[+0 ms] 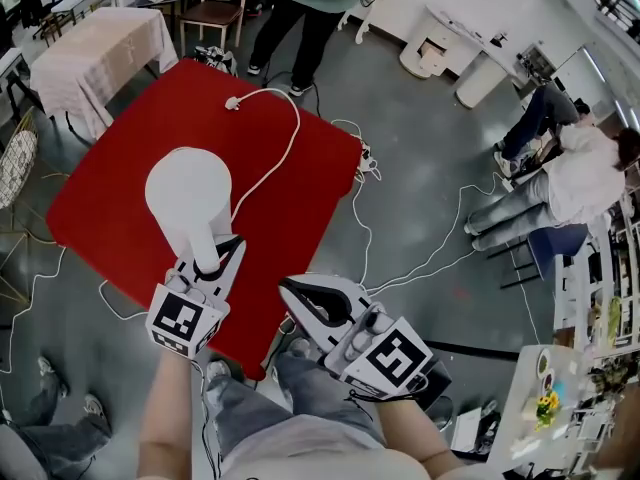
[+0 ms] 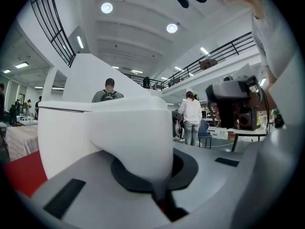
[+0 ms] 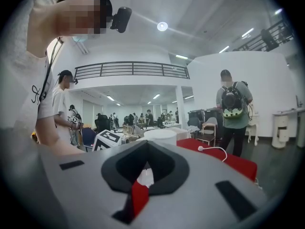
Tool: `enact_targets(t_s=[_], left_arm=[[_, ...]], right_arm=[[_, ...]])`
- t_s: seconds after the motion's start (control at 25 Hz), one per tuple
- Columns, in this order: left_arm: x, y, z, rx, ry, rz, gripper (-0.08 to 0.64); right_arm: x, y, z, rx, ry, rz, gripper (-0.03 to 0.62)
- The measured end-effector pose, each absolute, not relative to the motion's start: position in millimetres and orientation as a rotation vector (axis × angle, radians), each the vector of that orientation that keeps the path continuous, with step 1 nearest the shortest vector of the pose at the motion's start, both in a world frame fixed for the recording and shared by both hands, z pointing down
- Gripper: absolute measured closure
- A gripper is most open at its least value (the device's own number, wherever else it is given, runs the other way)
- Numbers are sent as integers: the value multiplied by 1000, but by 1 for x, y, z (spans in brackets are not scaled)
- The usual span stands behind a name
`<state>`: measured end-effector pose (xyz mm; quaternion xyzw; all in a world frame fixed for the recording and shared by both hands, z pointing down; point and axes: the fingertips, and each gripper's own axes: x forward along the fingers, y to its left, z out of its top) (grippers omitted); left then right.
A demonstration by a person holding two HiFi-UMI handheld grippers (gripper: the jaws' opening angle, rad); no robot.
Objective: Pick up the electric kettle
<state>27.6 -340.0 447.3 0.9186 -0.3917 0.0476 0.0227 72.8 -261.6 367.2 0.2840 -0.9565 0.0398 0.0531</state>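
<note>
The white electric kettle (image 1: 188, 190) stands on a red table (image 1: 300, 168), with its handle (image 1: 206, 240) pointing towards me. My left gripper (image 1: 215, 263) is shut on that handle. In the left gripper view the white handle (image 2: 136, 137) fills the notch between the jaws, and the kettle body (image 2: 64, 132) rises to its left. My right gripper (image 1: 290, 290) hovers at the table's near edge, to the right of the kettle, shut with nothing in it. The right gripper view shows the kettle (image 3: 162, 136) ahead and to the left, beside the left gripper's marker cube (image 3: 107, 138).
A white power cord (image 1: 285, 153) with its plug (image 1: 232, 101) lies across the red table behind the kettle. A person (image 1: 315, 8) stands at the table's far side. Cables (image 1: 420, 258) trail over the grey floor to the right. A cloth-covered table (image 1: 100, 48) stands at the back left.
</note>
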Motion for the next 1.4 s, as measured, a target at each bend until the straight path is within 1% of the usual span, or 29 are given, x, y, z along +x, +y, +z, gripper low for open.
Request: enact_targets(t_s=[0.28,0.56,0.92,1.16,1.4], left_arm=[[32,-332,424,2905,-1182,152,555],[21,-302,375,2948,-1148,98,555],[-24,-241,326,2955,-1139,104,554],[-63,-205,317,2977,-1125,125,554],[-91,-182,310,2986,-1113,115,554]], right_arm=[[71,-266,364,864,-2924,109,584],[54,-262,350,848,-2959,72,584],[2,-237,325,847,-3005,2,584],[-43,-211,320,846,-3023,-25,584],[-73,-190,314,874,-3014,-51,584]])
